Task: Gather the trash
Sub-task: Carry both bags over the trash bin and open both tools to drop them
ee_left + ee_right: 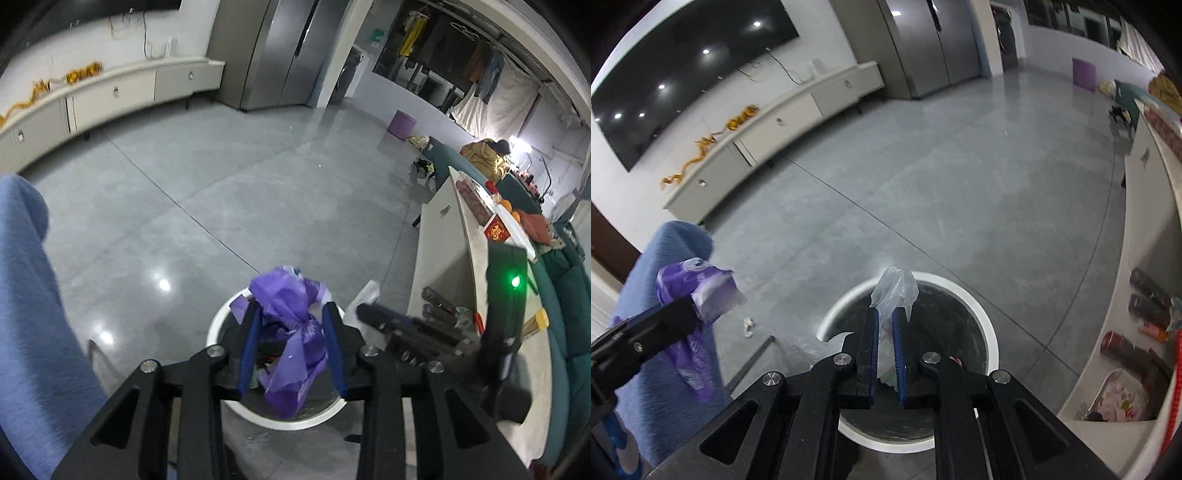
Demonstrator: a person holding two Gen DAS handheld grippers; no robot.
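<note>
My left gripper (291,306) has a crumpled purple plastic bag (291,332) bunched between its blue pads, above a round white bin (221,321) with a dark inside. In the right wrist view that left gripper (689,306) reaches in from the left, and the purple bag (701,295) hangs from its tip, left of the bin (960,288). My right gripper (885,311) is shut on a thin clear plastic bag (895,290) that sticks up past the fingertips, over the bin's mouth. In the left wrist view the right gripper (364,310) is beside the bin, with pale plastic (367,293) at its tip.
Blue fleece cloth (29,295) fills the left edge. A low white table (439,258) with bottles (1145,306) on its shelf stands right of the bin, and a teal sofa (565,295) behind it. A small scrap (749,326) lies on the grey floor. White cabinets (110,88) line the far wall.
</note>
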